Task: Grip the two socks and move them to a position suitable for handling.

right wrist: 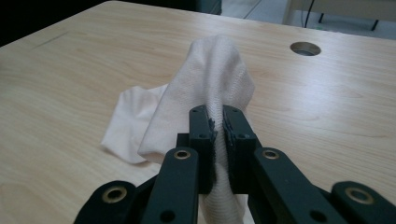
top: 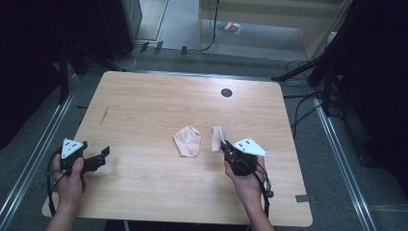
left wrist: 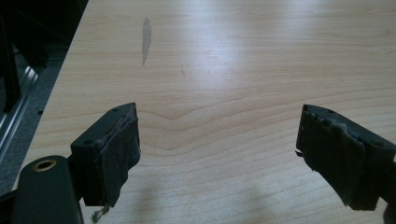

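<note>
A pale beige sock [top: 187, 141] lies flat near the middle of the wooden table [top: 144, 96]. Just to its right a second beige sock [top: 217, 137] is lifted at one end, and my right gripper [top: 224, 144] is shut on it. In the right gripper view that held sock [right wrist: 215, 79] stands up in a hump in front of the pinched jaws of my right gripper [right wrist: 218, 123], with the flat sock [right wrist: 123, 122] behind it to the left. My left gripper [top: 104, 154] rests near the table's left front edge. Its jaws stand wide apart in the left gripper view [left wrist: 217, 154], with bare wood between them.
A round cable hole [top: 226, 92] sits toward the table's far side, also seen in the right gripper view [right wrist: 305, 48]. A dark streak [top: 104, 114] marks the wood at the left. Black stands and cables [top: 308, 101] lie on the floor around the table.
</note>
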